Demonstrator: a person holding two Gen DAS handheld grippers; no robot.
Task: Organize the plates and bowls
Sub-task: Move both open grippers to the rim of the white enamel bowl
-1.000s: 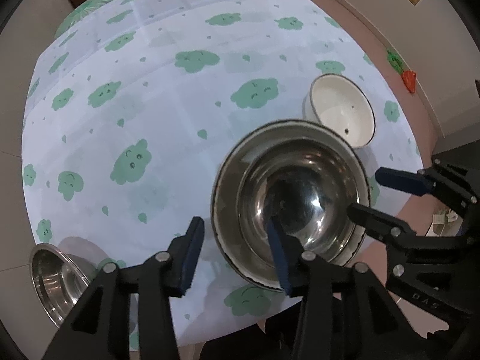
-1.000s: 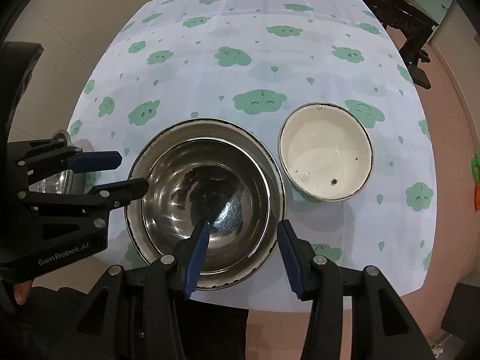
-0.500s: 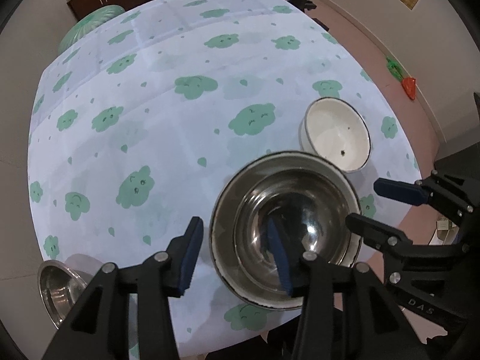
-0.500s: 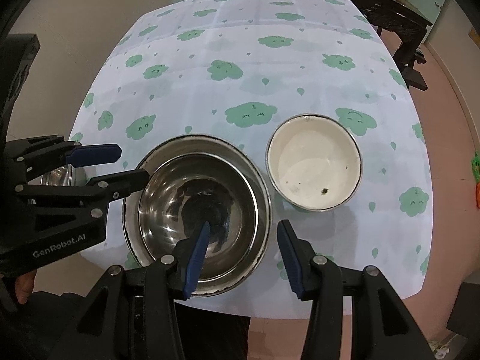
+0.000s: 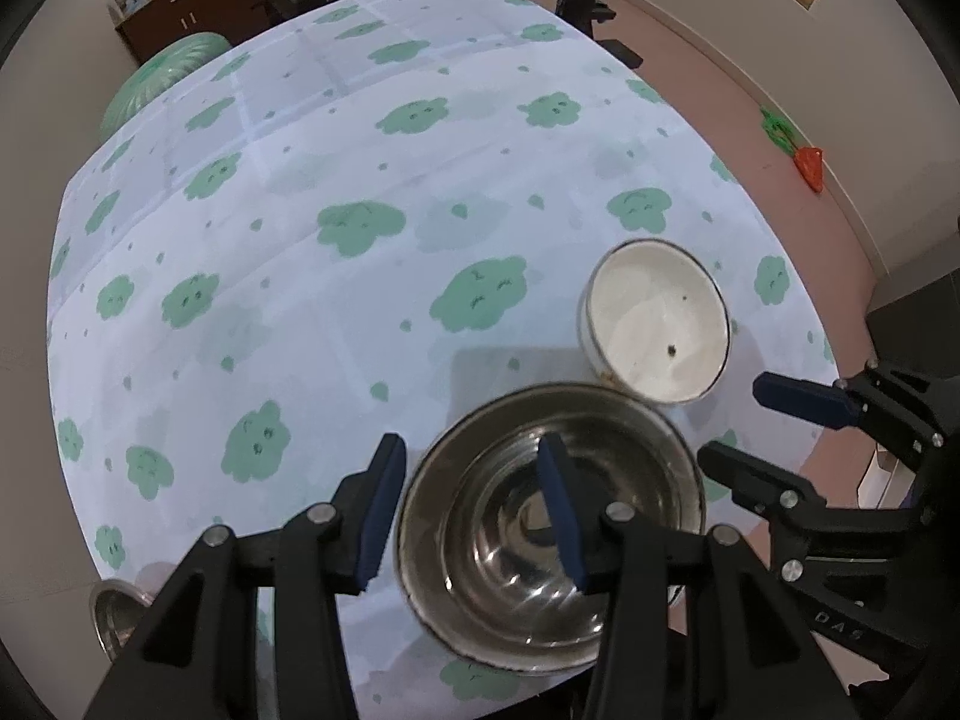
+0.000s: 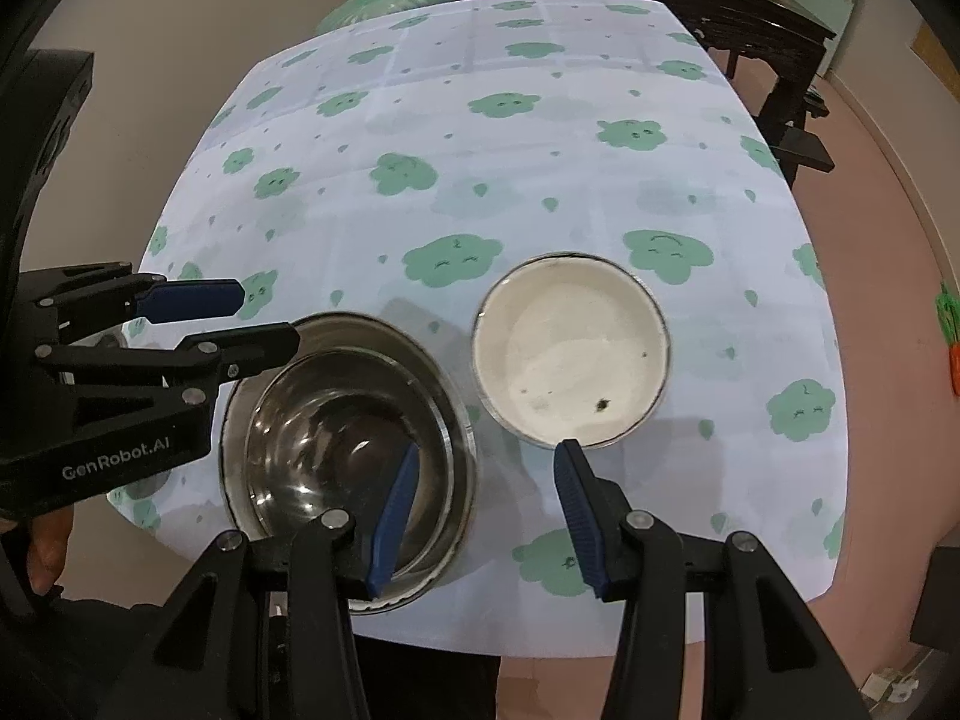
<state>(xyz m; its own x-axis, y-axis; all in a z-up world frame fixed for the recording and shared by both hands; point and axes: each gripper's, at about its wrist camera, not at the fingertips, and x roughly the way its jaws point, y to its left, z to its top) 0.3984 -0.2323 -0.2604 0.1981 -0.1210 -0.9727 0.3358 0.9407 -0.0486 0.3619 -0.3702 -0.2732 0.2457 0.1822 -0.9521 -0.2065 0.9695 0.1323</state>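
Note:
A large steel bowl (image 5: 549, 525) nested in a second, rimmed bowl sits at the near table edge; it also shows in the right wrist view (image 6: 348, 450). A white enamel bowl (image 5: 657, 321) stands just right of it, seen too in the right wrist view (image 6: 570, 354). My left gripper (image 5: 471, 507) is open, its fingers straddling the steel bowl's left rim from above. My right gripper (image 6: 486, 507) is open, its fingers straddling the steel bowl's right rim, the white bowl just beyond. A small steel bowl (image 5: 114, 612) sits at the near left corner.
The table (image 5: 360, 300) has a white cloth with green cloud prints. A green stool (image 6: 384, 3) stands at the far side. Dark wooden furniture (image 6: 750, 6) is at the far right. The pink floor (image 6: 888, 192) lies to the right.
Both grippers have drawn back and up from the steel bowl, staying open. The bowls now look smaller and lower in both views.

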